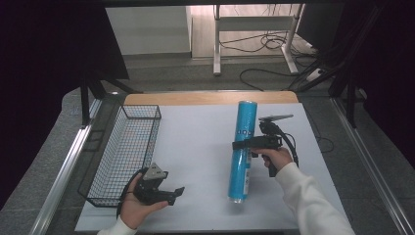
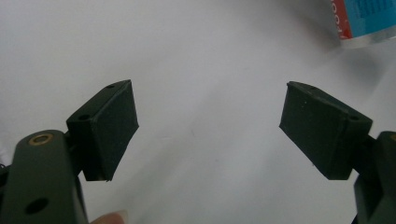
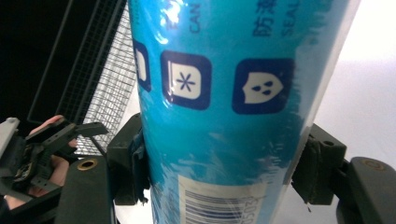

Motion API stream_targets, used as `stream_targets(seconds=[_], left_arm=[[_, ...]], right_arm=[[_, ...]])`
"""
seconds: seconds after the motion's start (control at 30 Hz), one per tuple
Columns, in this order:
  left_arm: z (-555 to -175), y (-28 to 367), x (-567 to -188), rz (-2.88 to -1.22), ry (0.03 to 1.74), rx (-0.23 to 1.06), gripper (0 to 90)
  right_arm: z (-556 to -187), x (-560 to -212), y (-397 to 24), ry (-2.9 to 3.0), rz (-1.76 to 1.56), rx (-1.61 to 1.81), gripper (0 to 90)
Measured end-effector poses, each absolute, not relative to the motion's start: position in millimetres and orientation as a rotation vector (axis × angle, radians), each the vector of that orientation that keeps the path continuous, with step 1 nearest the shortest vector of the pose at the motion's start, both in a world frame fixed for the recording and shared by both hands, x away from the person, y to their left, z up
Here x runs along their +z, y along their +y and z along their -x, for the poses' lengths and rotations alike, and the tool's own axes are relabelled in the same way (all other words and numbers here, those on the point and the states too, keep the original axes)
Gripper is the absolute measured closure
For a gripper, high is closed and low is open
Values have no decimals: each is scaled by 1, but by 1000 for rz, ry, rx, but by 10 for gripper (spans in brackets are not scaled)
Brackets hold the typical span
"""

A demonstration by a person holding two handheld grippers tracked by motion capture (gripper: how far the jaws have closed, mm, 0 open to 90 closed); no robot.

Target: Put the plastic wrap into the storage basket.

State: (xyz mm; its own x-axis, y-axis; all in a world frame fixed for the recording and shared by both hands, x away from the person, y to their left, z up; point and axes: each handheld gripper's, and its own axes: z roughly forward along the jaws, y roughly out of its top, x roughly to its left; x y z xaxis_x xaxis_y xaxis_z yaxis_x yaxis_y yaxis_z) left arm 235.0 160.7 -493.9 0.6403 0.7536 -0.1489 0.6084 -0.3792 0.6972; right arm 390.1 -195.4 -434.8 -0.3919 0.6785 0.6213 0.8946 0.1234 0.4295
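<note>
A long blue plastic-wrapped roll (image 1: 242, 149) lies lengthwise over the white table, its near end by the front edge. My right gripper (image 1: 243, 145) is shut on the roll around its middle. In the right gripper view both pads squeeze the blue roll (image 3: 224, 116) with icons and a barcode on its wrap. My left gripper (image 1: 177, 192) is held at the front left of the table, open, with nothing between its fingers. The left gripper view has the two pads (image 2: 112, 126) wide apart over bare white table, and the roll's end (image 2: 364, 21) at the top right.
A black wire basket (image 1: 125, 152) stands along the table's left side, with nothing inside it. The white tabletop (image 1: 195, 147) lies between basket and roll. Behind the table are a desk frame (image 1: 254, 29) and cables on the floor.
</note>
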Motion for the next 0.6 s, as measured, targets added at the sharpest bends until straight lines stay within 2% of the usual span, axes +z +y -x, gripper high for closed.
stream_targets(seconds=[0.2,0.33,0.6], left_arm=[[-235,161,-493,-2099,1062,245,189],[-236,163,-491,-2059,1064,186,189],[-236,165,-488,-2026,1074,185,189]], right_arm=[[-384,-423,-184,-2125,1470,-1201,321],[-381,-419,-177,-2130,1436,-1215,322],[-379,-416,-162,-2136,1379,-1244,322]])
